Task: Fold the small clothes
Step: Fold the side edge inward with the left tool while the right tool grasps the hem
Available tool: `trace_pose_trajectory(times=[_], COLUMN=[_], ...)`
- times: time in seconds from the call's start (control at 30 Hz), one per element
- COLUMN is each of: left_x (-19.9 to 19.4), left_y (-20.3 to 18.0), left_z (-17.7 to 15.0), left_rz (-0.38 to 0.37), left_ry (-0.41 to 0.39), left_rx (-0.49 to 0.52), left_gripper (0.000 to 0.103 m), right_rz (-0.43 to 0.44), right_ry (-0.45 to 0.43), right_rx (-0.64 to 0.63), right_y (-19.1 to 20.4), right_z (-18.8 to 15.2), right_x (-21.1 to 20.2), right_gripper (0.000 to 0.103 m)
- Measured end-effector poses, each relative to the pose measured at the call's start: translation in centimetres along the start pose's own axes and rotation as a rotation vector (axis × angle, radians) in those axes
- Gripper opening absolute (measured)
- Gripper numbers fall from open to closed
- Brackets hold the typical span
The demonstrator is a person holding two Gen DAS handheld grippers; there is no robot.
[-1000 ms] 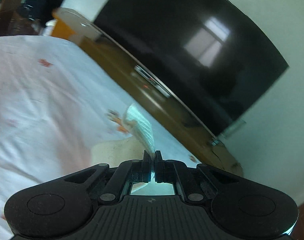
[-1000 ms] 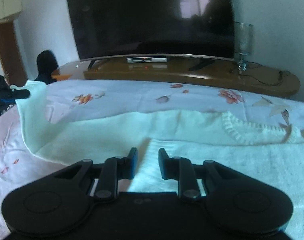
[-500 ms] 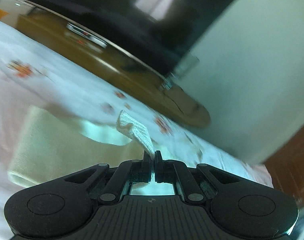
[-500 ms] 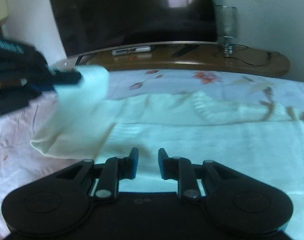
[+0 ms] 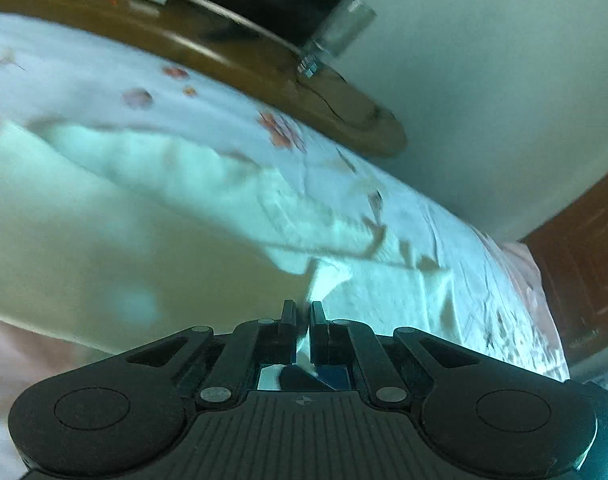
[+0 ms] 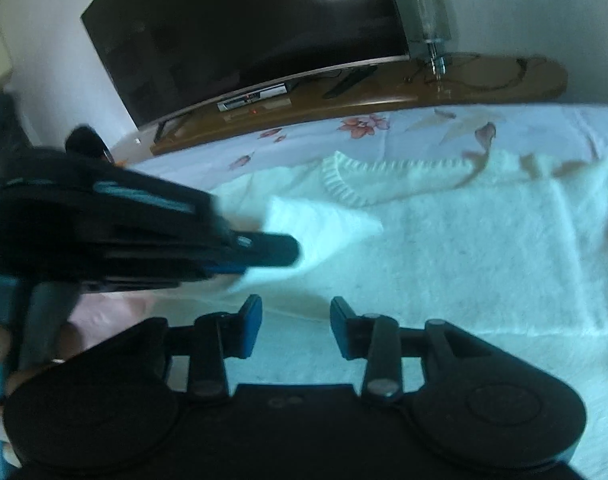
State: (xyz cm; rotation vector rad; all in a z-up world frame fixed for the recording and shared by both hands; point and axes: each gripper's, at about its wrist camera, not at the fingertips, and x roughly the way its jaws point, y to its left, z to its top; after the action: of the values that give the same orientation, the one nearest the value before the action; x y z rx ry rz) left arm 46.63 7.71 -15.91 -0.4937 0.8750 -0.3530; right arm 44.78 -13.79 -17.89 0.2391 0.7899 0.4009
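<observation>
Left hand-held gripper (image 6: 291, 250) pinched on sweater (image 6: 444, 248) corner, body lying rightward; right hand-held gripper (image 6: 295, 320) open, empty, nearer.

Home bedroom, floral bedsheet (image 6: 404, 128), large television (image 6: 239, 28) on wooden console (image 6: 484, 80)

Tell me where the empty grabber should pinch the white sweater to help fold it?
Probably the near edge of the white sweater, right ahead of the right gripper. That edge lies flat and thin on the bedsheet, so open fingers could slide in low from the front. The left gripper already pinches the sleeve, so stay clear of that side.
</observation>
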Motion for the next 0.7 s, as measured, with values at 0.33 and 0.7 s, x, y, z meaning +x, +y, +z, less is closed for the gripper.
trace_pose_trajectory(times=[0.33, 0.7], left_x=[-6.2, -8.5], left_y=[5.7, 10.5], left_z=[0.6, -1.7], left_rz=[0.172, 0.377], left_ry=[-0.098, -0.153], left_rx=[0.031, 0.101], left_gripper=[0.004, 0.004], right_rz=[0.009, -0.052], right_ry=[0.03, -0.154], right_rx=[0.034, -0.026], right_y=[1.6, 2.4], right_z=[0.4, 2.7], right_x=[1.0, -1.8], right_gripper=[0.049, 0.005])
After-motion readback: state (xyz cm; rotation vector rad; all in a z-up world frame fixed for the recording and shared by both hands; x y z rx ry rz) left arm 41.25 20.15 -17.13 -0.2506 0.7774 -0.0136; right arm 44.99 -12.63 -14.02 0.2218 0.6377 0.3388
